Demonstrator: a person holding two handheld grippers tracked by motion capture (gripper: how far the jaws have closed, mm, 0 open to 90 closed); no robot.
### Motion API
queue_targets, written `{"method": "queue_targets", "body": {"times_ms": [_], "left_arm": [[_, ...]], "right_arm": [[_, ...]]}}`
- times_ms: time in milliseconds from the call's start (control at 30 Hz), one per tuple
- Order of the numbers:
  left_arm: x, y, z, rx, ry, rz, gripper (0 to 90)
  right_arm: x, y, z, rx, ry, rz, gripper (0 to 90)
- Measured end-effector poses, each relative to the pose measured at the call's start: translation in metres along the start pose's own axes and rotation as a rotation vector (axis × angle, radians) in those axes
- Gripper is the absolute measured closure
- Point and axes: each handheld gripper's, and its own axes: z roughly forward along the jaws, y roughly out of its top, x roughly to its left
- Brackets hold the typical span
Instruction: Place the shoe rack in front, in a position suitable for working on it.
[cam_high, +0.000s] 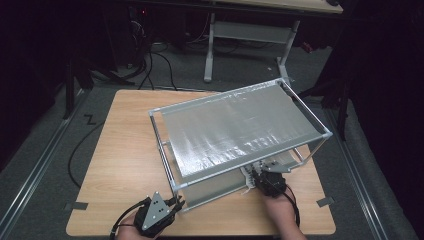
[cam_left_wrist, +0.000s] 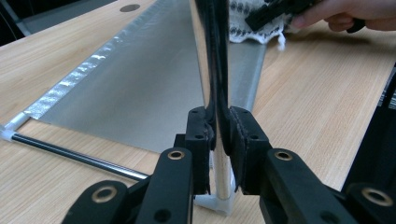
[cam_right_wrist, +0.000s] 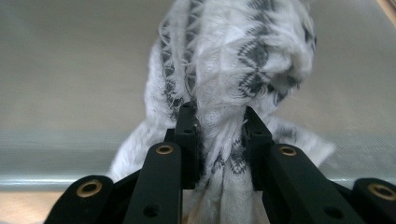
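A two-tier rack (cam_high: 240, 125) with silver fabric shelves stands on the wooden table (cam_high: 125, 150). My left gripper (cam_high: 177, 202) is at the rack's near left corner, and its jaws are shut on the upright corner post (cam_left_wrist: 223, 172). In the left gripper view, the left gripper (cam_left_wrist: 219, 135) clamps that metal tube just above its white foot joint. My right gripper (cam_high: 257, 172) reaches under the top shelf at the near right. It is shut on a white and black knitted cloth (cam_right_wrist: 233, 56), which bunches over the lower shelf (cam_right_wrist: 70, 70). The pads of the right gripper (cam_right_wrist: 219, 126) pinch the cloth.
The rack sits askew, with its far right corner near the table edge. Bare wood lies to its left and along the front. Another table's white legs (cam_high: 210, 50) and cables (cam_high: 150, 65) stand on the floor beyond. Across the lower shelf (cam_left_wrist: 140, 84), a hand (cam_left_wrist: 345, 11) holds the right gripper.
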Motion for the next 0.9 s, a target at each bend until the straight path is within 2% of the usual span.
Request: {"method": "queue_targets", "body": {"times_ms": [33,67,133,233,333,367,400,433,467,500,600,633,700,800,867,900], "left_arm": [[-0.001,-0.001,0.0,-0.001,0.001,0.006,78.2],[-0.002,-0.001,0.0,-0.004,0.003,0.007,78.1],[-0.003,-0.002,0.0,-0.01,0.009,0.011,77.9],[-0.003,-0.003,0.001,-0.015,0.011,0.013,77.7],[-0.003,-0.004,0.001,-0.019,0.009,0.016,77.7],[-0.003,-0.004,0.001,-0.019,0.01,0.017,77.7],[-0.003,-0.004,0.001,-0.019,0.01,0.017,77.7],[-0.002,-0.003,0.001,-0.025,0.019,0.028,77.6],[-0.003,-0.004,0.001,-0.02,0.011,0.017,77.6],[-0.003,-0.004,0.001,-0.02,0.011,0.016,77.6],[-0.002,-0.003,0.001,-0.026,0.018,0.026,77.7],[-0.002,-0.003,0.001,-0.027,0.018,0.027,77.7],[-0.002,-0.003,0.001,-0.027,0.02,0.027,77.6],[-0.002,-0.003,0.001,-0.025,0.023,0.028,77.5],[-0.003,-0.004,0.002,-0.019,0.018,0.017,77.4],[-0.003,-0.004,0.002,-0.019,0.017,0.016,77.3]], "right_arm": [[0.006,0.002,-0.005,-0.022,0.017,-0.005,73.7],[0.013,0.003,-0.008,-0.027,0.033,0.016,73.7],[0.029,0.007,-0.013,-0.065,0.078,-0.034,73.4],[0.062,0.01,-0.015,-0.093,0.163,-0.056,72.7],[0.095,0.01,-0.011,-0.073,0.243,-0.054,71.9],[0.104,0.01,-0.008,-0.073,0.255,-0.084,71.6],[0.104,0.01,-0.008,-0.073,0.255,-0.084,71.6],[0.124,0.009,-0.002,-0.055,0.275,-0.094,70.8],[0.128,0.009,0.0,-0.059,0.277,-0.107,70.6],[0.135,0.009,0.003,-0.053,0.279,-0.099,70.1],[0.147,0.009,0.009,-0.037,0.298,-0.12,66.5],[0.149,0.008,0.012,-0.04,0.299,-0.14,62.9],[0.151,0.009,0.011,-0.046,0.304,-0.148,51.9],[0.147,0.012,0.002,-0.082,0.323,-0.126,45.5],[0.144,0.013,-0.008,-0.103,0.34,-0.105,44.6],[0.143,0.013,-0.011,-0.116,0.346,-0.111,45.4]]}}
